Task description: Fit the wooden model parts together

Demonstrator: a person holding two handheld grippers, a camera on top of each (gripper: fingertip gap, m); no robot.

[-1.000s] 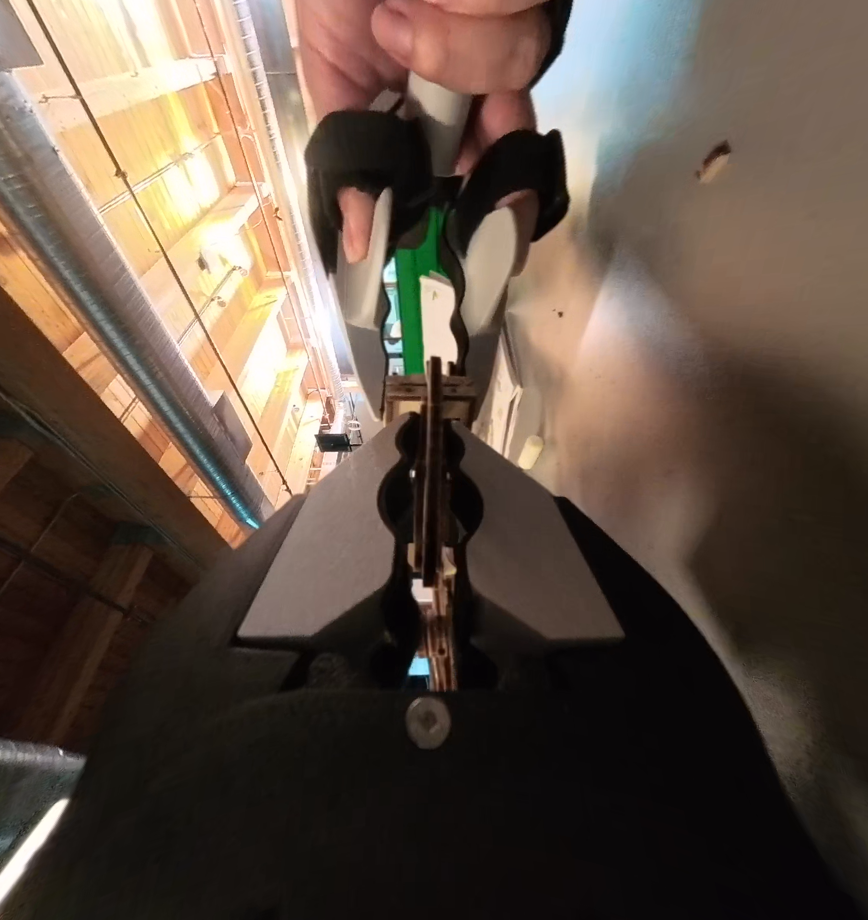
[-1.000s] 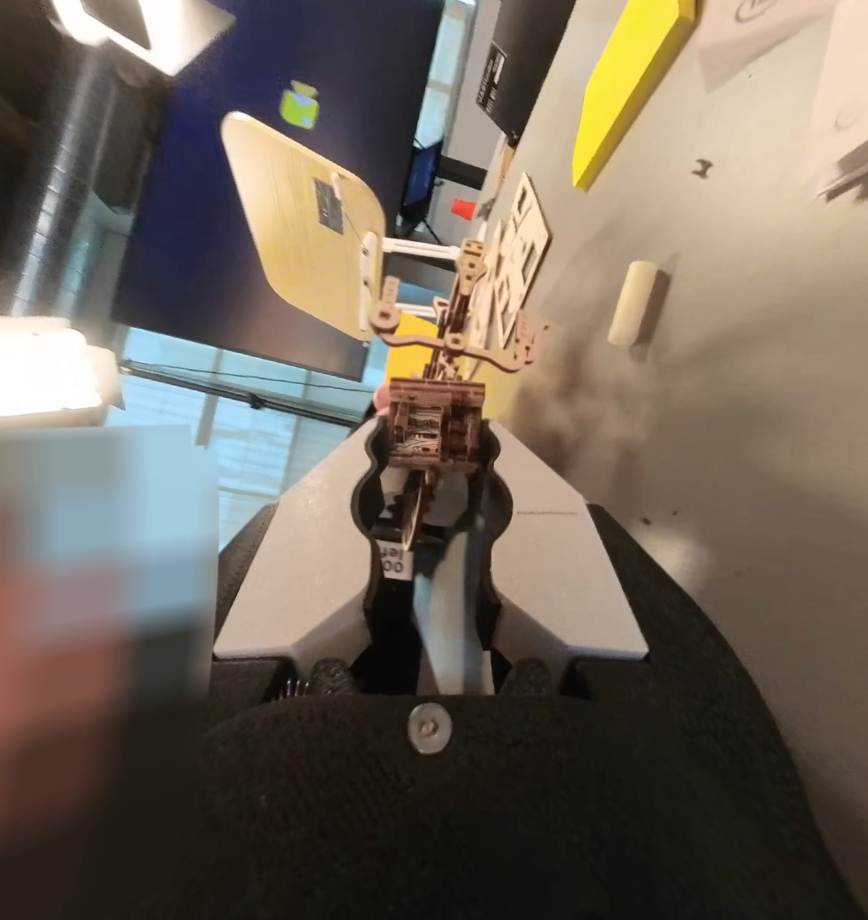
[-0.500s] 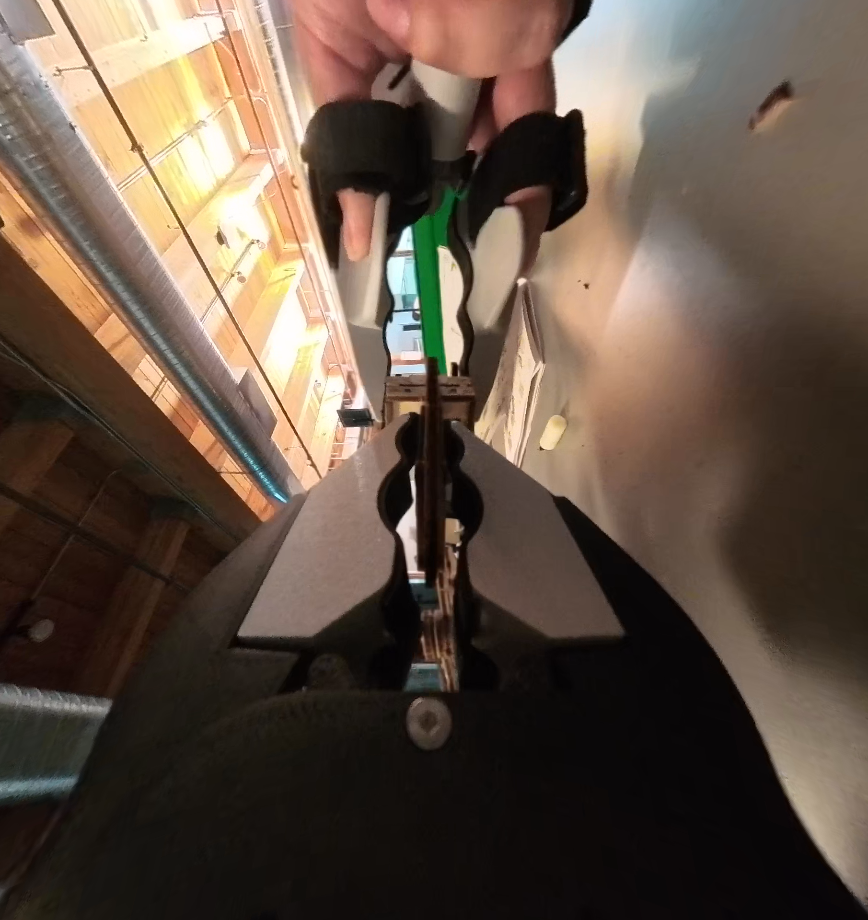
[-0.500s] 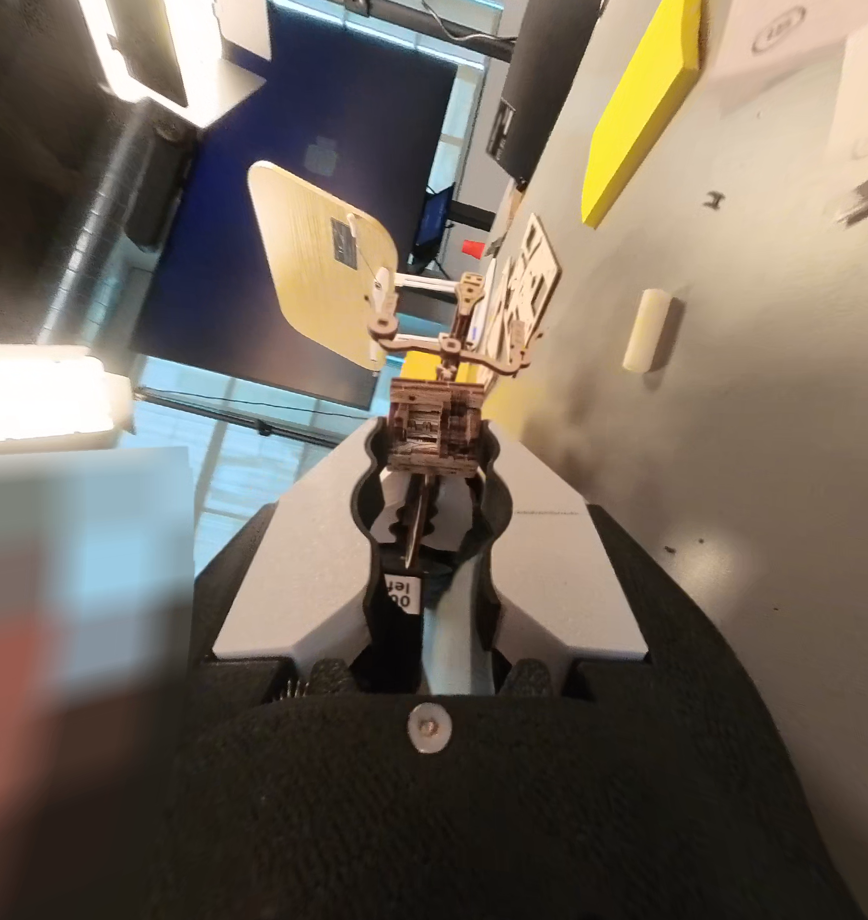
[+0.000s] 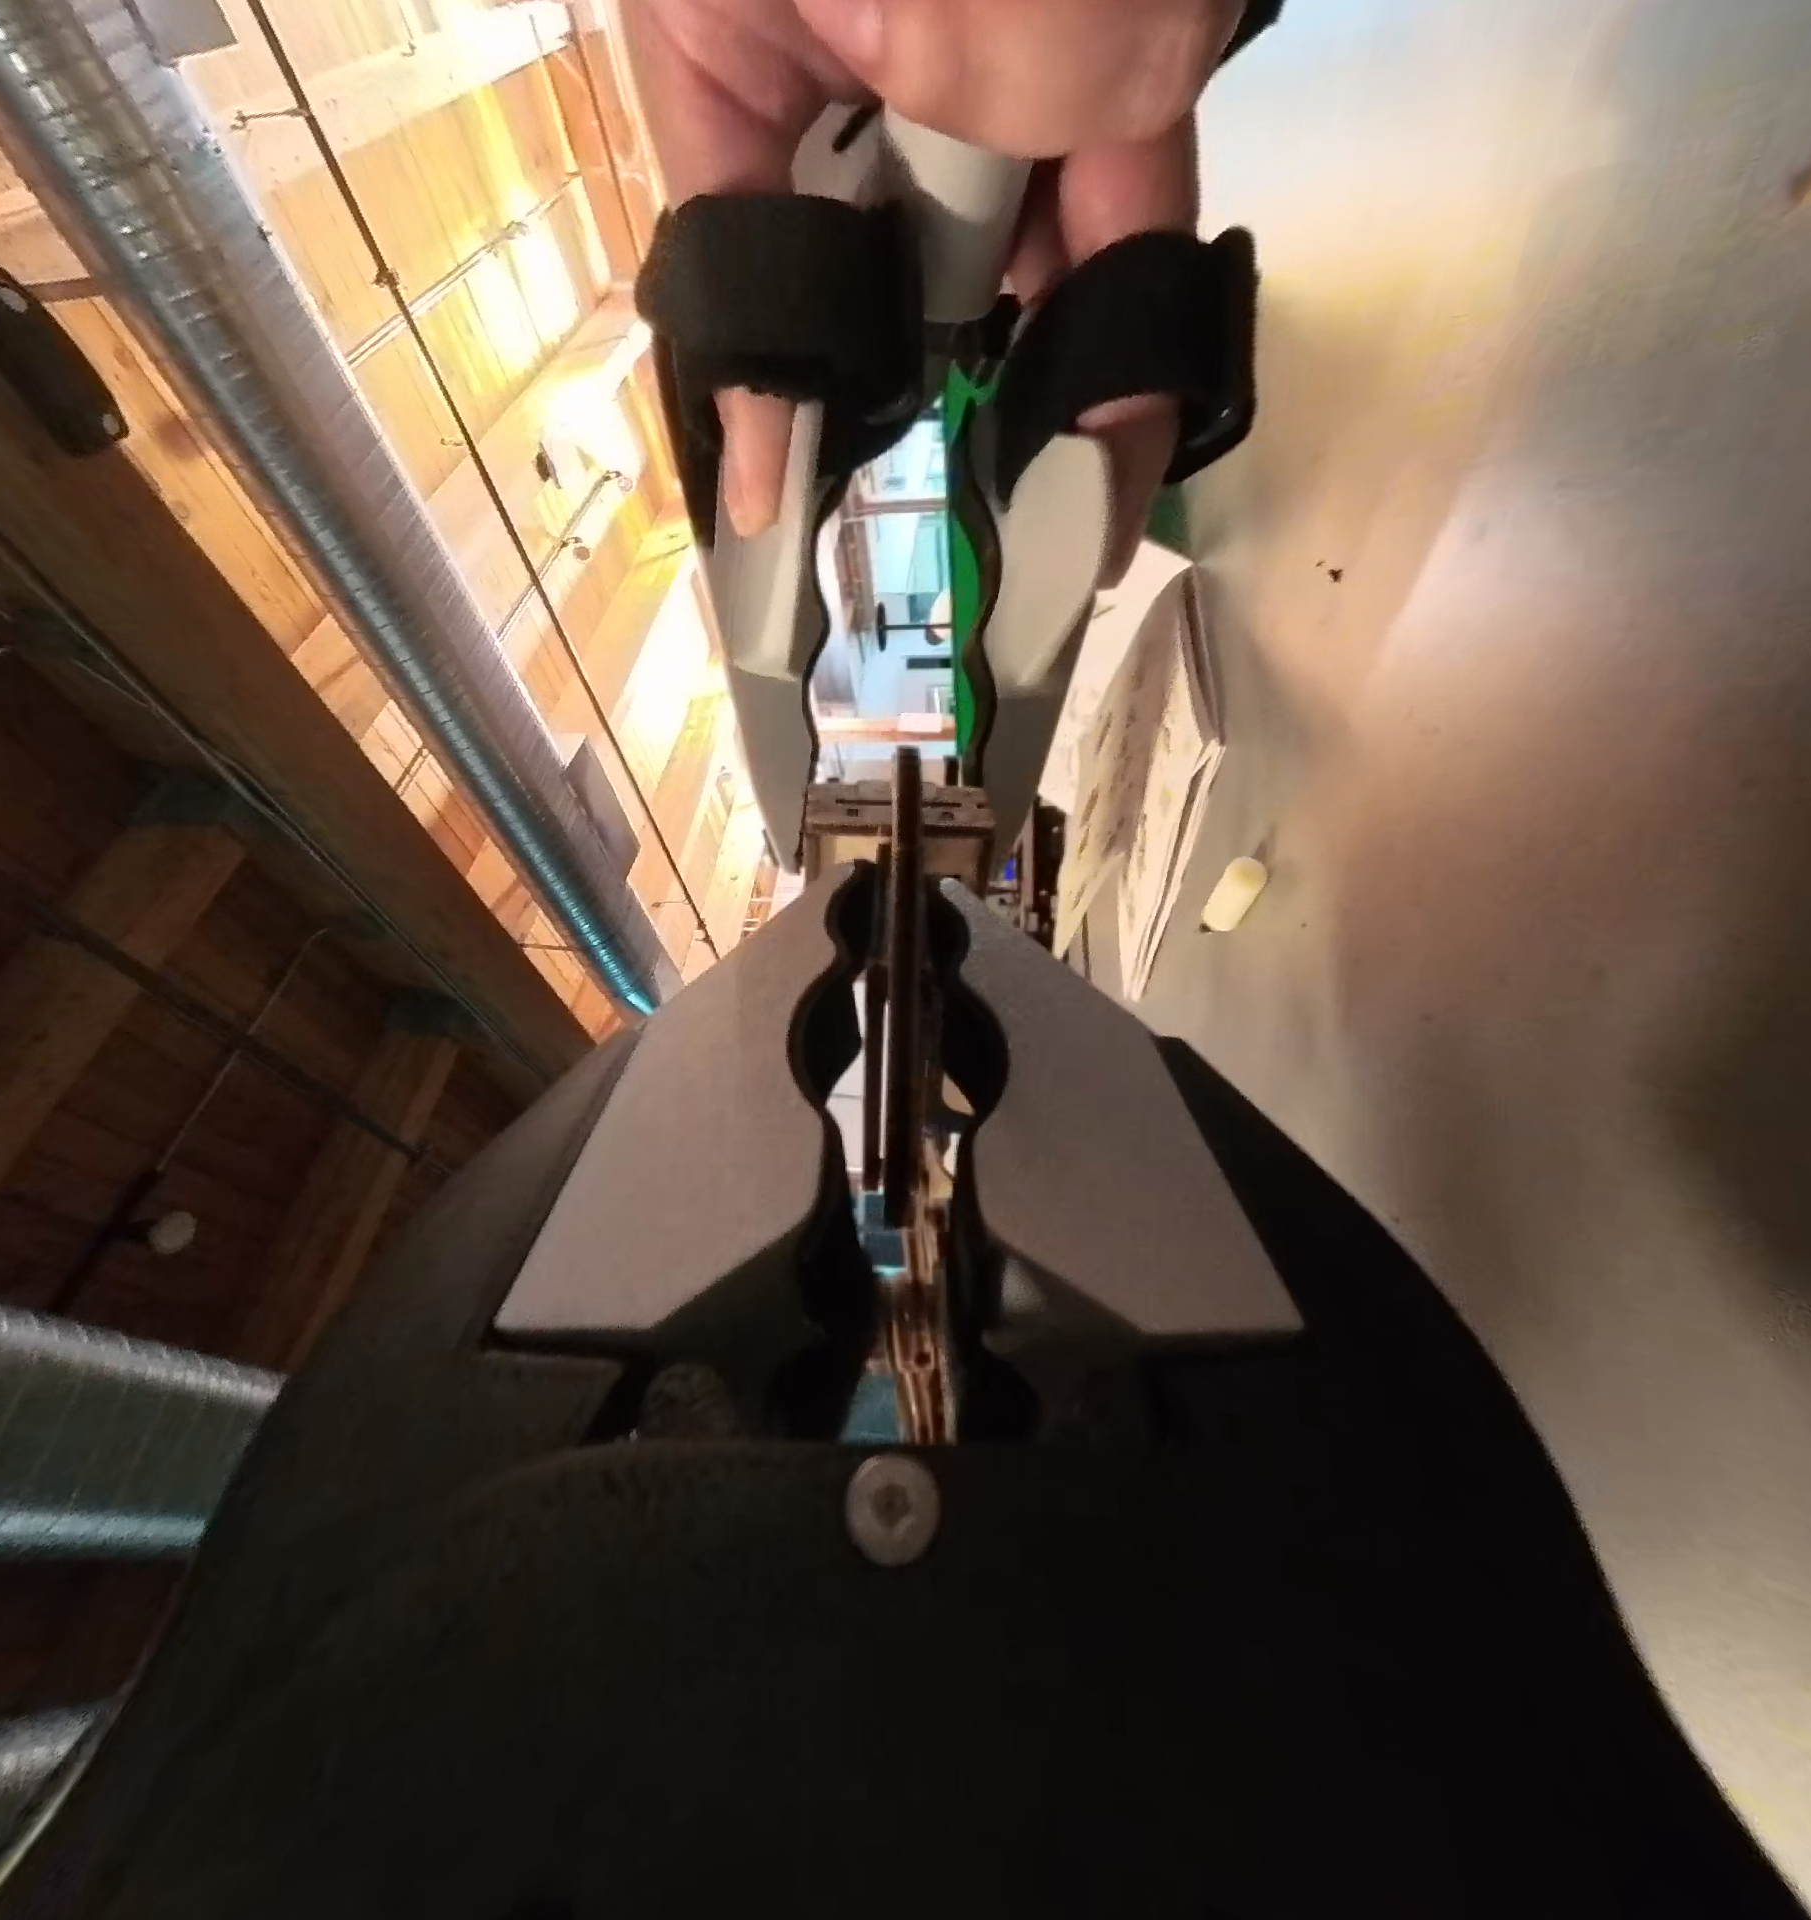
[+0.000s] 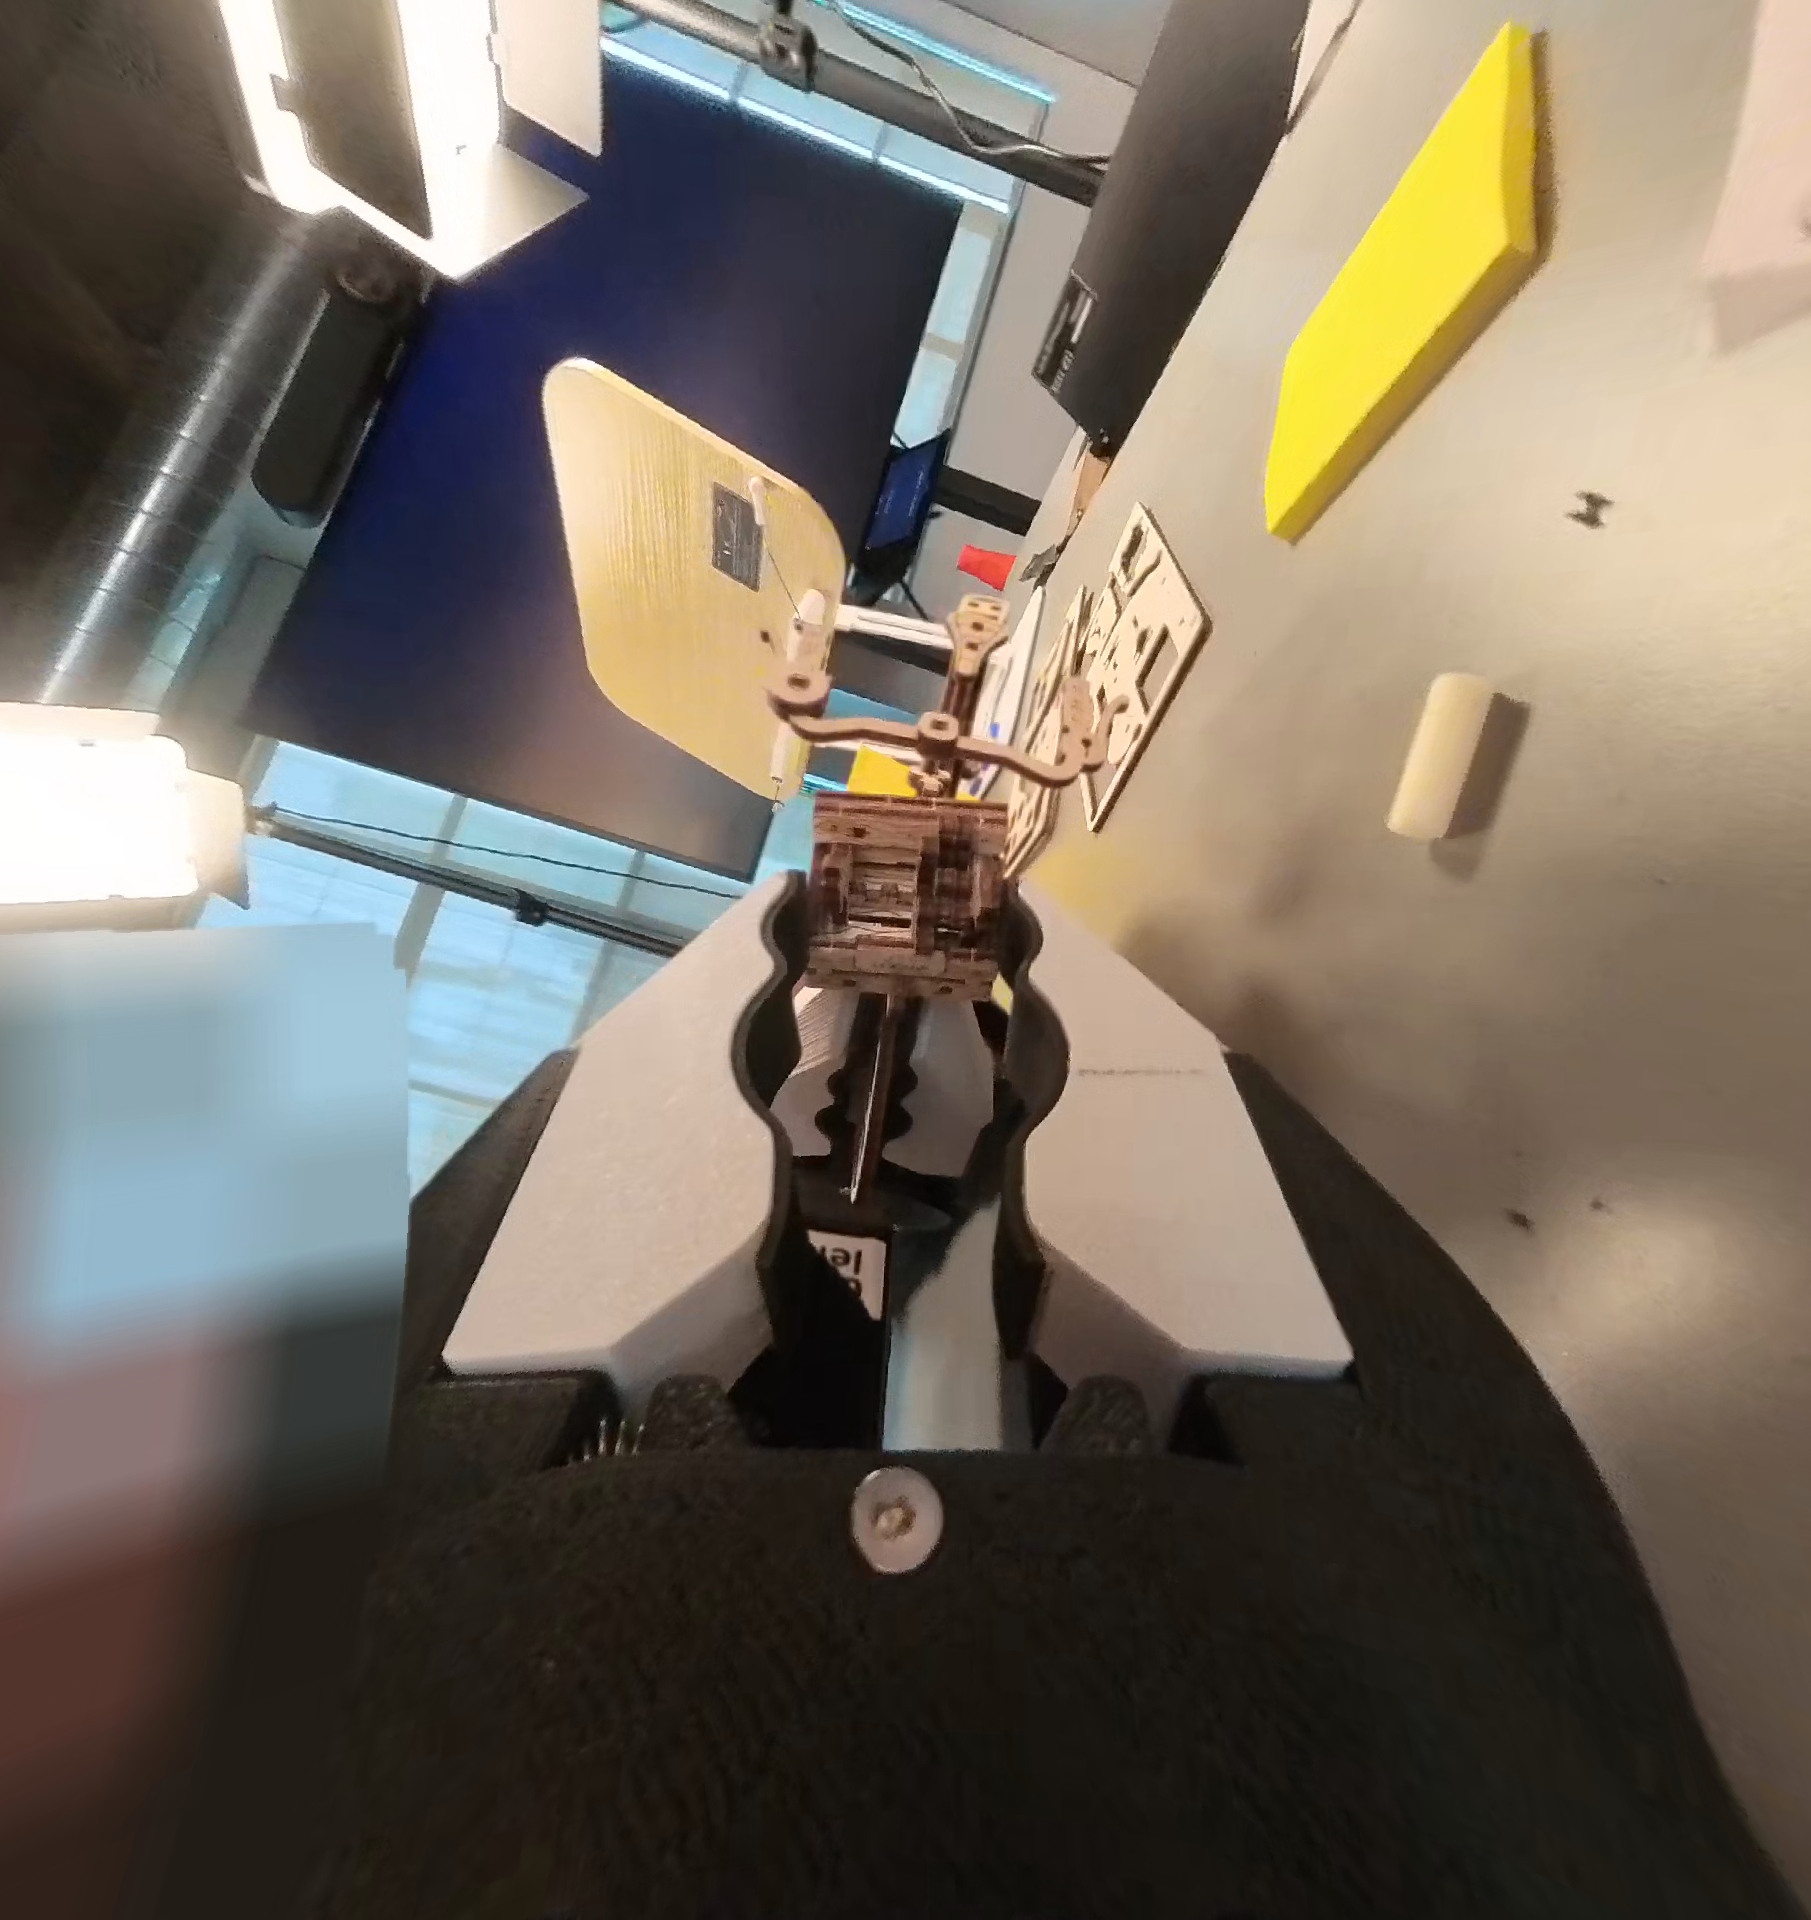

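Observation:
My left gripper [image 5: 903, 906] is shut on a flat wooden part [image 5: 906, 997] seen edge-on, whose front end meets a small wooden model block [image 5: 849, 826]. My right gripper [image 6: 906, 920] is shut on that block [image 6: 906, 899]. A thin curved cross-arm [image 6: 932, 732] sticks out of the block's far side. The two grippers face each other, tip to tip. In the left wrist view the right gripper [image 5: 901, 821] comes in from the top, held by a hand [image 5: 963, 73]. In the right wrist view the left gripper [image 6: 880, 1101] shows behind the block.
The grey table [image 6: 1607, 935] runs along the right of both views. On it lie a cut-out wooden part sheet [image 6: 1140, 665], a yellow block [image 6: 1400, 343] and a white cylinder [image 6: 1446, 769]. The sheets [image 5: 1161, 790] and cylinder [image 5: 1233, 894] also show in the left wrist view.
Both grippers keep their hold. The joined pair has swung a little, so the table, sheet and cylinder have slid across both views.

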